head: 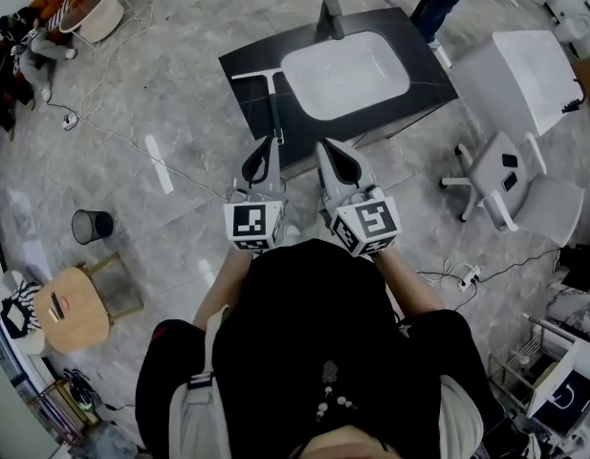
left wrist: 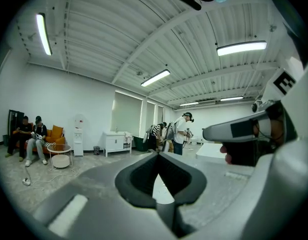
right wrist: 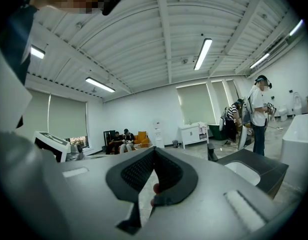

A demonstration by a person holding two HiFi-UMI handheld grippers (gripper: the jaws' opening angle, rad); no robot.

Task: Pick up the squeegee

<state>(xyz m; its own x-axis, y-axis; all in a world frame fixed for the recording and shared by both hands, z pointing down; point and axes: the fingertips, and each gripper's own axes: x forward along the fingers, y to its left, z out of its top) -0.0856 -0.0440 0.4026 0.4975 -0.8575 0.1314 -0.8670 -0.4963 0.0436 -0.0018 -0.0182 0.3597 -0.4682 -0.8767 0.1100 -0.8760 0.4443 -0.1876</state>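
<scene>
The squeegee [head: 272, 98] lies on the left part of a black counter [head: 247, 113], its blade at the far end and its thin handle pointing toward me. A white sink basin [head: 344, 73] is set into the same counter. My left gripper [head: 267, 145] is held out just short of the handle's near end, jaws shut and empty. My right gripper [head: 326, 148] is beside it, aimed at the counter's front edge, jaws together with nothing between them. In the left gripper view, the left gripper [left wrist: 157, 155] shows no squeegee. In the right gripper view, the right gripper [right wrist: 154, 150] has the counter [right wrist: 258, 170] to its right.
A dark faucet [head: 331, 17] stands behind the basin. A white office chair [head: 510, 187] and a white cabinet [head: 524, 75] are to the right. On the left stand a black bin [head: 91, 225] and a wooden stool [head: 76, 309]. Cables trail over the floor. Several people are farther off.
</scene>
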